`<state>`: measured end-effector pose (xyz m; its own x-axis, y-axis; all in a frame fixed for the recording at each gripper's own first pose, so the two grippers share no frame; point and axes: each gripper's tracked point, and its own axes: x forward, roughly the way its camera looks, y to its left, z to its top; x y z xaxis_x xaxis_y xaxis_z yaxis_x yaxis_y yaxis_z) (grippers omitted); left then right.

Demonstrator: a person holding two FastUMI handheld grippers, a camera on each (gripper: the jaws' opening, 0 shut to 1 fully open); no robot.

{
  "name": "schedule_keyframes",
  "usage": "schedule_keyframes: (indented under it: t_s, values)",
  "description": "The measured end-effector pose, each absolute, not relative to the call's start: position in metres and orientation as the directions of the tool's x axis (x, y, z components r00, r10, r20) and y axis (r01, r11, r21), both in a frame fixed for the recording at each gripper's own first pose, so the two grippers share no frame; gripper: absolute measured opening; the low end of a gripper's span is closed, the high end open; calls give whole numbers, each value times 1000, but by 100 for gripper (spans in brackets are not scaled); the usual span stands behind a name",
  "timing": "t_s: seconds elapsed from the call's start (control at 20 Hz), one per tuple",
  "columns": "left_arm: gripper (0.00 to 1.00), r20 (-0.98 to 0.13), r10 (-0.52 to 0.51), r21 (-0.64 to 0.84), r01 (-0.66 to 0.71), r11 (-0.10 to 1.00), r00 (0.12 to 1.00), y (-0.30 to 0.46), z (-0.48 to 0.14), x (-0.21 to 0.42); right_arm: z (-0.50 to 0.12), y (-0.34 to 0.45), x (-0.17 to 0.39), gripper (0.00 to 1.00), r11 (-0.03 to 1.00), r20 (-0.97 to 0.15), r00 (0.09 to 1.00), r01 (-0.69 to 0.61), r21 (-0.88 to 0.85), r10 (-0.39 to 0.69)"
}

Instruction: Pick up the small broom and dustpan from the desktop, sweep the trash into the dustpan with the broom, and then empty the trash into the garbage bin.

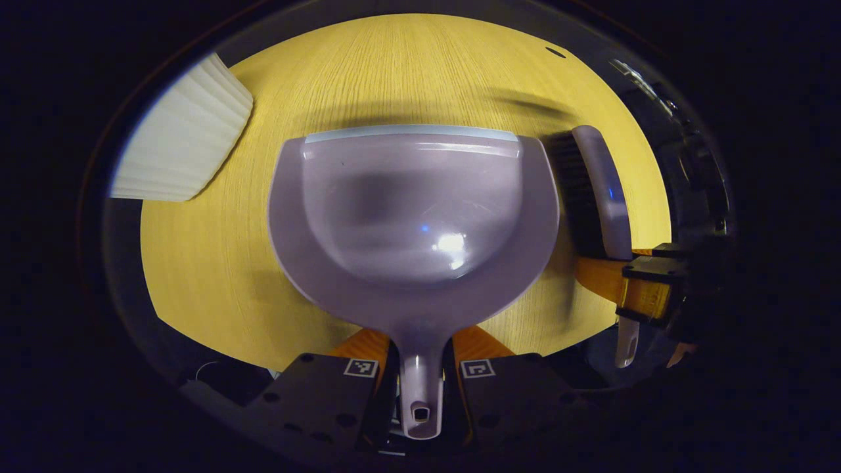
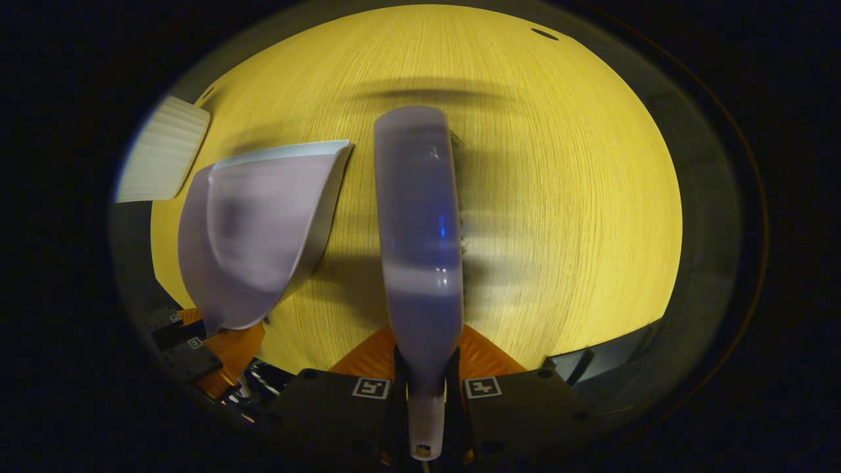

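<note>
A pale lilac dustpan [image 1: 414,217] lies over the yellow wooden desktop [image 1: 394,72], its mouth facing away from me and its pan bare inside. My left gripper [image 1: 420,387] is shut on the dustpan's handle. To its right the small broom [image 1: 594,190] is held by my right gripper [image 1: 647,289], dark bristles toward the dustpan. In the right gripper view the broom [image 2: 417,223] runs straight ahead, with my right gripper [image 2: 426,394] shut on its handle. The dustpan [image 2: 256,230] sits to its left, held by the left gripper [image 2: 197,348].
A white ribbed garbage bin [image 1: 181,138] stands at the desktop's far left edge; the bin [image 2: 164,151] also appears upper left in the right gripper view. The desktop [image 2: 565,197] spreads wide to the right of the broom. A small dark hole [image 1: 555,51] marks its far edge.
</note>
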<state>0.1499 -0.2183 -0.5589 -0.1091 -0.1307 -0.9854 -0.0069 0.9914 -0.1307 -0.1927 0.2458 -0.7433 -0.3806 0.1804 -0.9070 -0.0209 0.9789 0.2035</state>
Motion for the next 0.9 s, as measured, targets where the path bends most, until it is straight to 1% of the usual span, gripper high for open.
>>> schedule_keyframes:
  t_s: [0.05, 0.1, 0.15, 0.2, 0.25, 0.3, 0.35, 0.5, 0.55, 0.65, 0.7, 0.75, 0.8, 0.9]
  values:
    - [33, -988, -113, -115, 13, 993, -102, -216, -556, 152, -744, 245, -192, 29, 980, -908, -380, -17, 197, 176]
    - [53, -991, -97, -101, 38, 994, -94, -215, -554, 154, -743, 244, -193, 30, 981, -907, -382, -15, 195, 175]
    - [59, -993, -86, -91, 54, 994, -84, -212, -553, 155, -742, 245, -193, 30, 981, -906, -384, -12, 196, 176]
    - [62, -994, -79, -84, 61, 995, -78, -212, -549, 156, -738, 245, -192, 39, 980, -906, -382, -9, 201, 182]
    - [64, -994, -89, -93, 69, 993, -61, -214, -547, 159, -735, 246, -189, 32, 978, -908, -371, -2, 208, 192]
    - [80, -994, -95, -98, 76, 992, -47, -215, -545, 158, -731, 248, -187, 40, 977, -909, -364, 7, 215, 202]
    - [85, -996, -83, -86, 81, 993, -35, -212, -544, 155, -725, 246, -186, 43, 978, -912, -361, 0, 210, 195]
    - [86, -994, -104, -105, 92, 990, -15, -216, -535, 150, -716, 245, -183, 92, 980, -930, -318, -10, 200, 186]
    - [86, -993, -117, -117, 87, 989, -11, -217, -531, 148, -711, 245, -182, 98, 979, -933, -306, -2, 202, 192]
    - [86, -991, -132, -130, 80, 988, 15, -218, -522, 144, -696, 244, -178, 99, 976, -939, -272, 10, 218, 212]
    - [86, -991, -122, -118, 78, 990, 47, -216, -515, 144, -685, 244, -174, 99, 972, -941, -249, 13, 235, 231]
    - [86, -990, -101, -92, 89, 992, 95, -212, -508, 146, -672, 245, -172, 94, 967, -943, -220, 7, 254, 249]
    - [86, -986, -79, -65, 98, 993, 145, -208, -497, 148, -658, 243, -168, 98, 964, -947, -189, -5, 265, 259]
    - [86, -967, -89, -65, 106, 992, 237, -210, -468, 145, -629, 236, -161, 98, 960, -955, -111, -19, 279, 275]
